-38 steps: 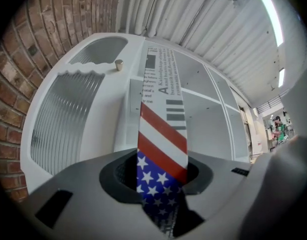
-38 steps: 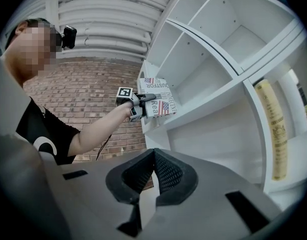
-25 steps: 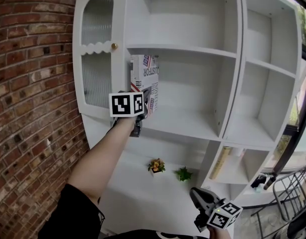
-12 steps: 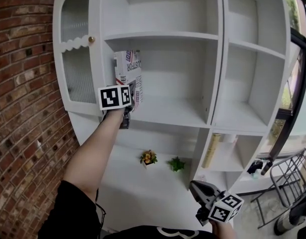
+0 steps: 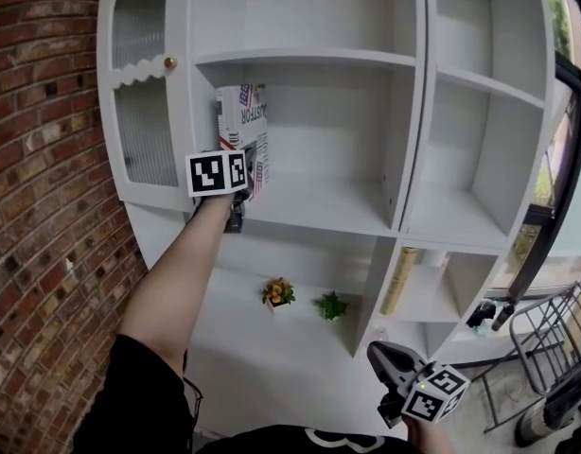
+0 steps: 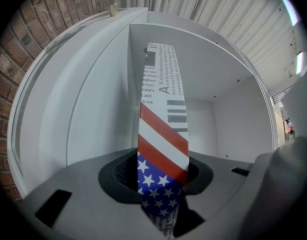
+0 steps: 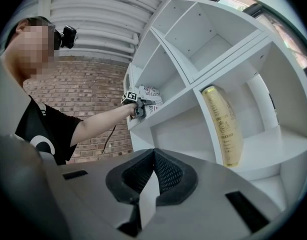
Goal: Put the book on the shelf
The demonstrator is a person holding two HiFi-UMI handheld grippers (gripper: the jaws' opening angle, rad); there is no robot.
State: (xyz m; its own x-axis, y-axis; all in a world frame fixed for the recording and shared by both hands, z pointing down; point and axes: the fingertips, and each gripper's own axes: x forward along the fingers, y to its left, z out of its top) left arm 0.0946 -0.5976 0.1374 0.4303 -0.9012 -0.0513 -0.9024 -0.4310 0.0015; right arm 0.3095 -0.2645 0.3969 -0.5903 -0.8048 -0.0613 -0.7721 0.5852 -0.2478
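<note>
A book (image 5: 241,121) with a stars-and-stripes cover stands upright at the left side of a middle compartment of the white shelf unit (image 5: 319,218). My left gripper (image 5: 246,187) is shut on the book's lower part and points level into the compartment. In the left gripper view the book (image 6: 161,134) rises from between the jaws of the left gripper (image 6: 161,186); its bottom edge is hidden. My right gripper (image 5: 376,353) hangs low at the bottom right, far from the book. Its jaws (image 7: 152,161) are shut on nothing. From there I see the book (image 7: 151,93) and the left gripper (image 7: 138,109) far off.
A brick wall (image 5: 35,206) stands left of the unit. A ribbed-glass cabinet door with a brass knob (image 5: 169,63) borders the book's compartment. Two small potted plants (image 5: 277,293) sit on a lower board, a gold book (image 5: 397,282) leans in a lower-right compartment, and a metal rack (image 5: 555,348) is at the right.
The left gripper has shifted slightly with the book inside the compartment. The right gripper has drifted a little lower and to the right. The head view has swung.
</note>
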